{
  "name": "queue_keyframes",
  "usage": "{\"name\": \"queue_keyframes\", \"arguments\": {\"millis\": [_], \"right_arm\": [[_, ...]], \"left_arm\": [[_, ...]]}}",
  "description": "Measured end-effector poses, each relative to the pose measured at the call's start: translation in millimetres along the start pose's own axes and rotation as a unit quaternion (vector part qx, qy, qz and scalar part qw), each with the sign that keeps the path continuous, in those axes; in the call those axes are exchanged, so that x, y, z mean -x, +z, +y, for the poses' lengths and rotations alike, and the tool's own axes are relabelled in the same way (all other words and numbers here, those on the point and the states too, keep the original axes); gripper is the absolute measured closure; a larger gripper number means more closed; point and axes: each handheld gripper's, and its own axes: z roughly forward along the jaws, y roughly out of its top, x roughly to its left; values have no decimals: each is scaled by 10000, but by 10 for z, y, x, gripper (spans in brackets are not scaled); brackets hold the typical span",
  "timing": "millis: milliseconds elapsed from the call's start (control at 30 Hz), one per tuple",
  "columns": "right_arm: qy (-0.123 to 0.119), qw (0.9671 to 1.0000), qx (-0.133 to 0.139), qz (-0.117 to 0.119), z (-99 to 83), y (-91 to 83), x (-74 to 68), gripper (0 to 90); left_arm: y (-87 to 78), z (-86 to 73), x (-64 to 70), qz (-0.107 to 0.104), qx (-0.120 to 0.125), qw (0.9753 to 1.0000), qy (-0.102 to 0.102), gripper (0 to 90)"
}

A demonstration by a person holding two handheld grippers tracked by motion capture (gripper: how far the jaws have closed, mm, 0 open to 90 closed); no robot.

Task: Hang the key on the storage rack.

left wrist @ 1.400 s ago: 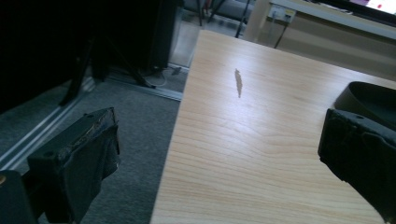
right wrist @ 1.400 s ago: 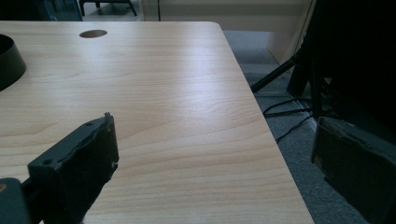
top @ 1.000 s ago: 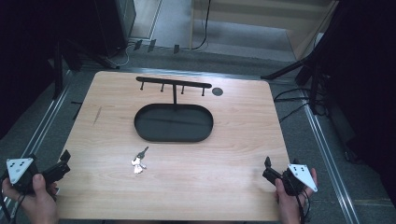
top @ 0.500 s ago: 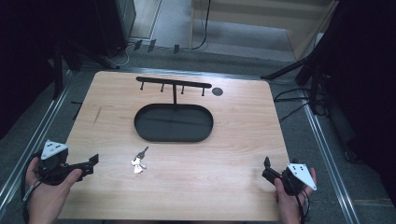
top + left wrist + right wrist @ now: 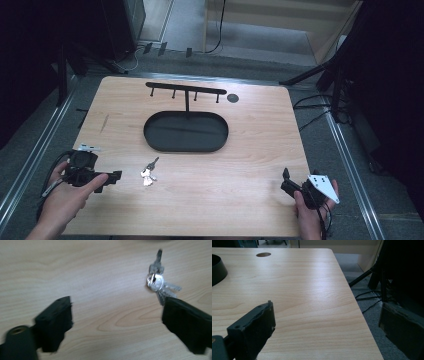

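High view, bench [image 5: 250,150]: light wood top; black oval tray [image 5: 186,131] at centre, black hook rack [image 5: 186,90] rising from its far edge.
Keys [image 5: 149,171]: small silver bunch lying flat on the bench, just in front of the tray's left end.
Left hand-held gripper [image 5: 116,176]: near the bench's front-left, jaws wide apart, nothing between them; keys just beyond its tips, apart from them.
Left gripper view: keys [image 5: 160,282] beside the right jaw, possibly just clear of it; blur hinders.
Right hand-held gripper [image 5: 286,180]: front-right corner, jaws spread wide, holding nothing.
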Motion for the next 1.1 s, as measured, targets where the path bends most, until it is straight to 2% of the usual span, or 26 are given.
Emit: {"name": "queue_keyframes", "arguments": {"millis": [33, 67, 100, 167, 233, 267, 367, 400, 467, 500, 567, 600, 633, 767, 800, 833, 867, 900, 933, 967, 1033, 1100], "right_arm": [[0, 10000, -1, -2, 0, 0, 0, 7], [0, 10000, -1, -2, 0, 0, 0, 7], [-3, 10000, -10, -6, 0, 0, -2, 7], [-5, 10000, -13, -8, 1, 0, -3, 7], [-5, 10000, -9, -12, 0, 0, -3, 7], [-2, 10000, -11, -9, 1, 0, -2, 7], [6, 10000, -22, 2, 1, 2, -1, 7], [-2, 10000, -21, 6, 2, 3, -1, 7], [-1, 10000, -19, 21, 1, 3, 0, 7], [-1, 10000, -19, 21, 1, 3, 0, 7], [9, 10000, -39, 23, 1, 4, 3, 7], [9, 10000, -39, 23, 1, 4, 3, 7], [18, 10000, -44, 26, 2, 5, 3, 8], [8, 10000, -61, 40, 3, 8, 2, 8], [-7, 10000, -69, 40, 4, 10, 1, 8], [-7, 10000, -69, 40, 4, 10, 1, 8], [-8, 10000, -75, 33, 4, 11, 0, 8], [-6, 10000, -77, 31, 5, 11, 0, 8], [-2, 10000, -81, 29, 5, 12, 1, 8], [-2, 10000, -81, 29, 5, 12, 1, 8], [14, 10000, -89, 30, 6, 15, 4, 8], [14, 9999, -97, 37, 7, 16, 5, 8]], "left_arm": [[39, 4, 25, -29, -154, 9999, 38, 154], [39, 4, 25, -29, -154, 9999, 38, 158], [120, 10, 81, -90, -488, 9988, 52, 162], [152, 34, 156, -111, -705, 9974, 85, 214], [153, 54, 180, -188, -759, 9969, 70, 267], [152, 119, 234, -558, -817, 9951, -66, 297], [175, 179, 284, -606, -830, 9946, -122, 334], [232, 223, 320, -562, -955, 9937, -170, 339], [309, 259, 343, -677, -1165, 9900, -420, 334], [309, 259, 343, -677, -1165, 9900, -420, 339], [371, 269, 386, -623, -1314, 9883, -467, 374], [391, 277, 410, -662, -1408, 9865, -518, 374], [416, 304, 456, -713, -1457, 9846, -653, 375], [469, 385, 521, -731, -1503, 9829, -768, 375], [517, 425, 553, -758, -1612, 9804, -846, 350], [517, 425, 553, -758, -1612, 9804, -846, 335], [562, 452, 610, -575, -1712, 9800, -839, 324], [562, 452, 610, -575, -1712, 9800, -839, 313], [597, 479, 669, -431, -1791, 9792, -851, 303], [597, 479, 669, -431, -1791, 9792, -851, 294], [645, 510, 731, -238, -1850, 9780, -934, 294], [671, 531, 738, -242, -1860, 9775, -963, 297]]}}
